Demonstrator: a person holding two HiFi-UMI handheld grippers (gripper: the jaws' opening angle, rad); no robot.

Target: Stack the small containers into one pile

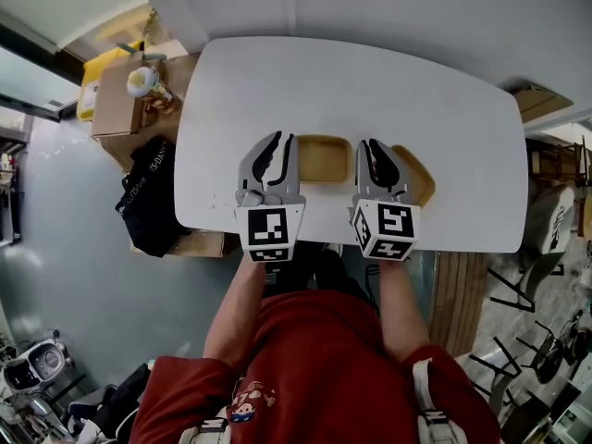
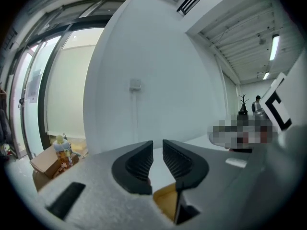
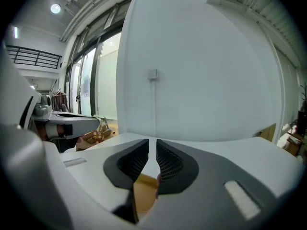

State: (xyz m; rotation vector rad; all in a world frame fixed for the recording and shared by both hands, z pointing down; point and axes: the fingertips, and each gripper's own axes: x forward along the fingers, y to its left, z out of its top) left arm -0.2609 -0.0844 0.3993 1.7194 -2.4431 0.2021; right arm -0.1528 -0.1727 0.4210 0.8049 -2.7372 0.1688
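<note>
While the left claw (image 1: pixel 277 142) and right claw (image 1: pixel 375 146) hover parted and empty over the counter (image 1: pixel 370 81), the left tray (image 1: pixel 324 158) and right tray (image 1: pixel 418 178) each lie just rightward of theirs.

White table (image 1: pixel 351 91), seemingly grey floor (image 1: pixel 74 248)

White lettering is running down the black bag (image 1: pixel 146 197) beside the tabletop (image 1: pixel 370 100), too small for reading.
</note>
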